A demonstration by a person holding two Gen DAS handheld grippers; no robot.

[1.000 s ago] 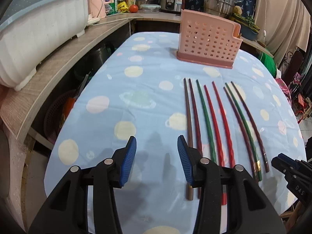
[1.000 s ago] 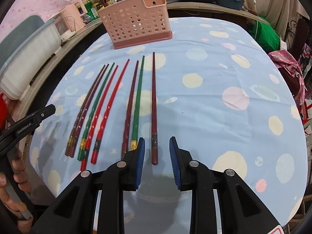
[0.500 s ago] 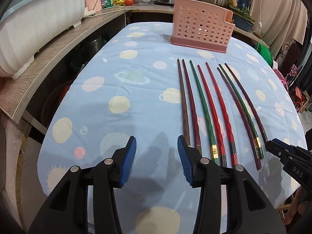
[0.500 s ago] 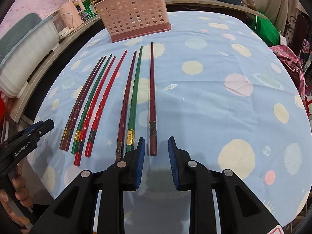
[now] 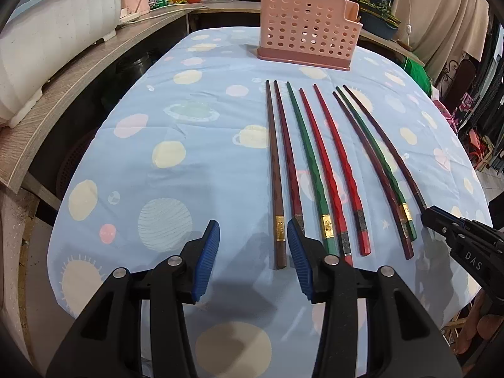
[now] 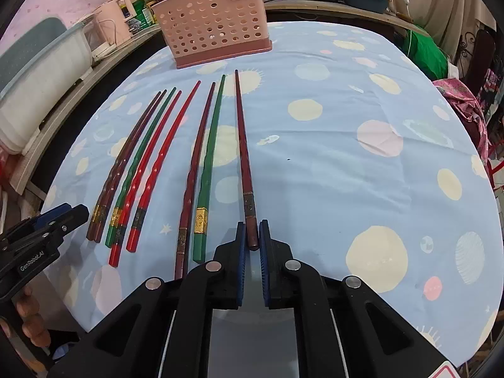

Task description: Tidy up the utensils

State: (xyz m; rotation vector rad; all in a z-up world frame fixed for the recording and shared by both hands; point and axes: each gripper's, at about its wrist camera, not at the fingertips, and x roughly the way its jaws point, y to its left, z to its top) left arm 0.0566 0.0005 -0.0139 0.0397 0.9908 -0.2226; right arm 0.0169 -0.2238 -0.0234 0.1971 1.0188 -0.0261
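Note:
Several chopsticks in brown, dark red, green and red lie side by side on the blue spotted tablecloth (image 5: 189, 170), tips toward a pink perforated utensil basket (image 5: 307, 26) at the far end; the basket also shows in the right wrist view (image 6: 214, 20). My right gripper (image 6: 251, 238) is shut on the near end of the rightmost dark red chopstick (image 6: 242, 145), which lies on the cloth. My left gripper (image 5: 253, 256) is open, just above the near end of the leftmost brown chopstick (image 5: 274, 170). The right gripper also shows at the right edge of the left wrist view (image 5: 456, 236).
A wooden counter (image 5: 94, 72) with a white dish tub (image 5: 53, 41) runs along the left. Pots and jars stand behind the basket. A green bag (image 6: 425, 53) and pink cloth (image 6: 463, 100) lie off the table's right side.
Both grippers have drawn back toward the chopsticks' near ends. My right gripper has closed from open onto the end of the rightmost dark red chopstick. The left gripper stays open.

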